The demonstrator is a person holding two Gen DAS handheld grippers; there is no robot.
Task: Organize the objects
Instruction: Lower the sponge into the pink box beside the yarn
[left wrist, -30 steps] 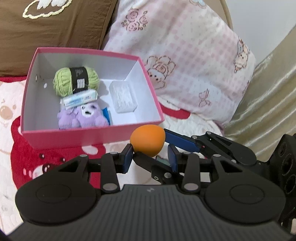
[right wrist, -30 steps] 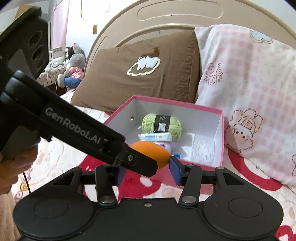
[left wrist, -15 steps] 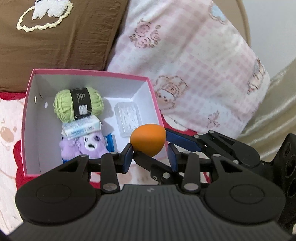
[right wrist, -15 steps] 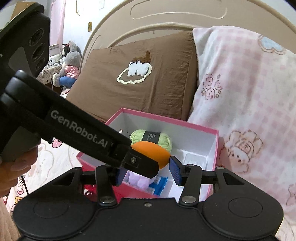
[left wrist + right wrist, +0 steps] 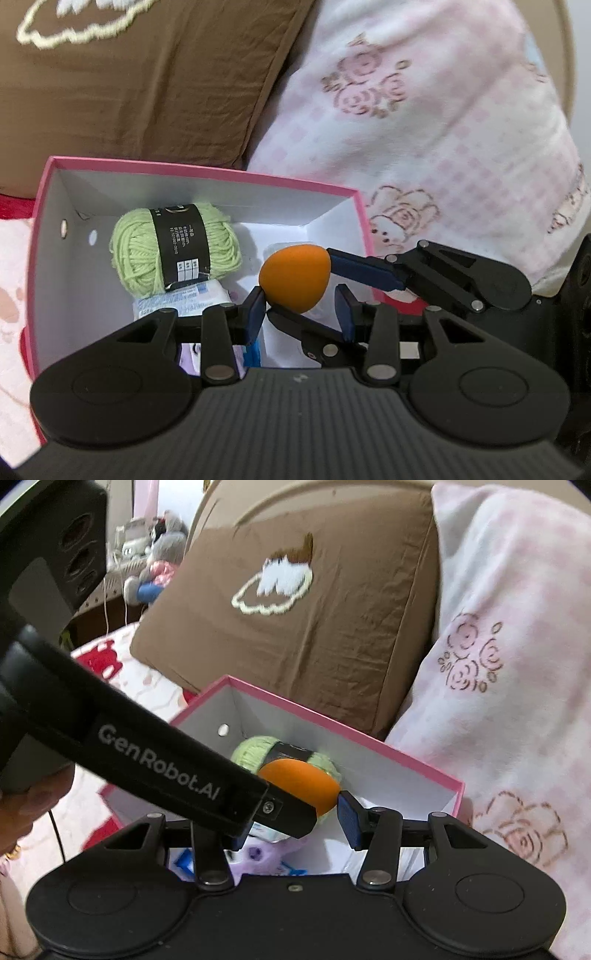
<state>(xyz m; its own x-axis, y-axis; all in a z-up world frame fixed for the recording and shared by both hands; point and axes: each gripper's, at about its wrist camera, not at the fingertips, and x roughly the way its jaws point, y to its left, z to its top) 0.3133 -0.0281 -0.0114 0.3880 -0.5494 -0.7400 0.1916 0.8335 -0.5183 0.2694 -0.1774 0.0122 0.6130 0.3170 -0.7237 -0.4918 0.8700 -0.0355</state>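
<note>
Change: both grippers are carrying the orange egg-shaped sponge point(image 5: 294, 278) forward; earlier it was hanging before the pink box point(image 5: 207, 174), now it is hanging over the box's inside.
Left gripper point(image 5: 301, 309): its pads are standing beside the sponge; I cannot tell if they are pressing it.
Right gripper point(image 5: 325, 284): it is reaching in from the right and grasping the sponge, one blue finger above, one black finger below.
Sponge axis: lying nearly level, narrow end pointing right toward that blue finger.
Box contents: green yarn point(image 5: 175, 251) ahead-left of the left gripper, purple plush point(image 5: 258, 853) under it.
Surroundings: a bed, with a brown pillow point(image 5: 314, 620) and a pink pillow point(image 5: 424, 122) behind the box.
</note>
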